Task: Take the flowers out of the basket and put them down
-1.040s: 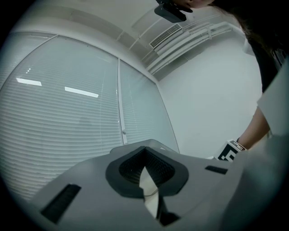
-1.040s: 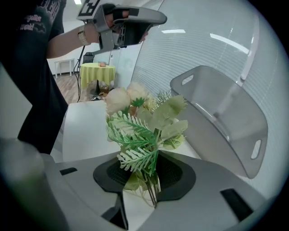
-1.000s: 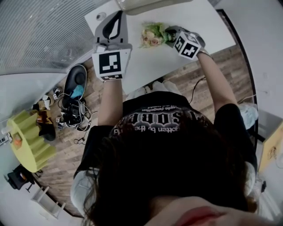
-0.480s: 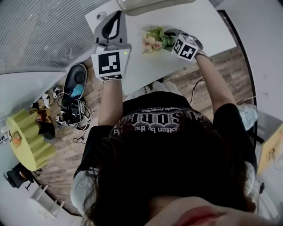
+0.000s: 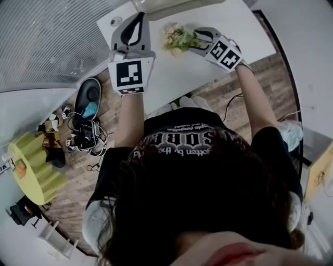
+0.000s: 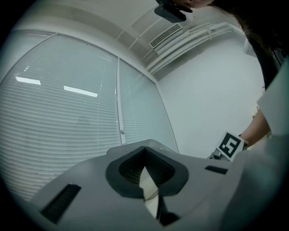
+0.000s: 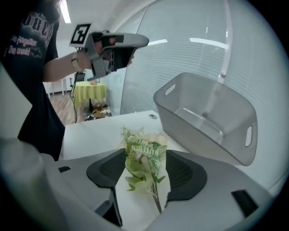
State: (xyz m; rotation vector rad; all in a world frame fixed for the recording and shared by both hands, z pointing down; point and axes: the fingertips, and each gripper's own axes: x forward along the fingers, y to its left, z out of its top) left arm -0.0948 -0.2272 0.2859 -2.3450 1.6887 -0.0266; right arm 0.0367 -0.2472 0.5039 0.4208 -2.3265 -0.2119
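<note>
A small bunch of pale flowers with green leaves (image 7: 143, 155) lies on the white table (image 7: 90, 131), apart from the tilted grey plastic basket (image 7: 203, 117) behind it. My right gripper (image 7: 143, 180) straddles the stems. Its jaws are opening, the pads stand off the bunch, and only leaves brush them. From the head view the flowers (image 5: 176, 36) lie left of the right gripper (image 5: 196, 41), below the basket (image 5: 166, 6). My left gripper (image 5: 136, 23) is raised over the table's left part and is shut with nothing in it (image 6: 146, 176).
The table (image 5: 171, 70) ends close to the person's body. On the wooden floor to the left are a black bag and cables (image 5: 86, 122) and a yellow-covered round table (image 5: 31, 166). Window blinds run behind the table.
The right gripper's jaws have spread apart around the flowers, which have shifted slightly toward the basket. The left gripper has stayed in place.
</note>
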